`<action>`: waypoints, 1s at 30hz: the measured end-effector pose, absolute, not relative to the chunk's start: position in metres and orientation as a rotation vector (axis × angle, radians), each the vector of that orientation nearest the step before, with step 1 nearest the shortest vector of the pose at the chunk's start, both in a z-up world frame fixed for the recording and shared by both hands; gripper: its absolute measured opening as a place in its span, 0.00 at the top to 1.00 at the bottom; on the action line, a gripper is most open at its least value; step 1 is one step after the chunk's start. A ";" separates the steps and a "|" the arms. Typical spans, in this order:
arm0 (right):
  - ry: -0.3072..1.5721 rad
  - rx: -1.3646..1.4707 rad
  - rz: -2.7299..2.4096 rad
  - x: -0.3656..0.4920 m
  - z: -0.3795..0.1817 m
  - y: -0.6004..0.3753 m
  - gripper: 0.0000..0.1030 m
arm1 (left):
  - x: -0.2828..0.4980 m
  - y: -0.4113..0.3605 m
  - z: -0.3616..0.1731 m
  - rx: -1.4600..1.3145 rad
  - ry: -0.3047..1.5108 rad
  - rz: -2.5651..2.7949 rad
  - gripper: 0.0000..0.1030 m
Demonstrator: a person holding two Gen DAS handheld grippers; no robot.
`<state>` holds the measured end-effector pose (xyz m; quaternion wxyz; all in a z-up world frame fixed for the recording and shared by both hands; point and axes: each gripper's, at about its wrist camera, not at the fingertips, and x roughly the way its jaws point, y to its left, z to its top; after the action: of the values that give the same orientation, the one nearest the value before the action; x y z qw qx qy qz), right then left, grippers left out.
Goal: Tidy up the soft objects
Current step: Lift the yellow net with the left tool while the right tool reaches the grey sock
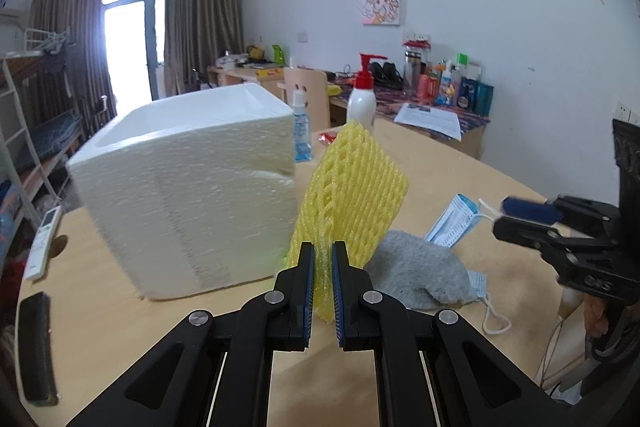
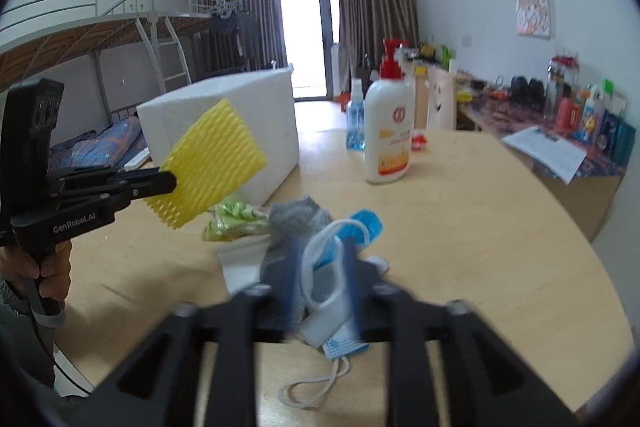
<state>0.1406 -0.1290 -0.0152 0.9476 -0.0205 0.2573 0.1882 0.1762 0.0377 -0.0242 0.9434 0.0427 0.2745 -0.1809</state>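
My left gripper (image 1: 322,287) is shut on a yellow foam fruit net (image 1: 348,195) and holds it upright above the table, right of the white foam box (image 1: 188,187). The net also shows in the right wrist view (image 2: 208,163). My right gripper (image 2: 320,287) is shut on the ear loop of a blue face mask (image 2: 340,251), lifted off the table. It also shows at the right of the left wrist view (image 1: 506,215), with the mask (image 1: 454,223) hanging from it. A grey sock (image 1: 416,275) lies on the table below, over another mask (image 1: 478,283).
A white pump bottle (image 2: 390,131) and a blue spray bottle (image 2: 356,123) stand at the table's far side. A green wrapper (image 2: 236,221) lies by the box. A remote (image 1: 44,243) and a dark phone (image 1: 36,343) lie at the left edge.
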 end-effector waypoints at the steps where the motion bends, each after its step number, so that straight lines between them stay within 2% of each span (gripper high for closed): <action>1: 0.500 -0.051 0.384 0.136 -0.012 -0.128 0.45 | 0.173 0.038 -0.023 0.083 0.554 -0.366 0.91; 6: 0.500 -0.107 0.436 0.137 -0.008 -0.104 0.45 | 0.162 0.050 -0.016 0.068 0.526 -0.339 0.91; 14: 0.629 -0.182 0.475 0.176 -0.036 -0.066 0.45 | 0.152 0.071 -0.010 0.040 0.498 -0.271 0.91; 30: 0.796 -0.278 0.377 0.214 -0.085 -0.056 0.45 | 0.163 0.089 -0.023 0.011 0.521 -0.253 0.91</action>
<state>0.2143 -0.0562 -0.0850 0.8952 -0.1341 0.3840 0.1820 0.1631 0.0888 -0.0234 0.9583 0.0053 0.2570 -0.1246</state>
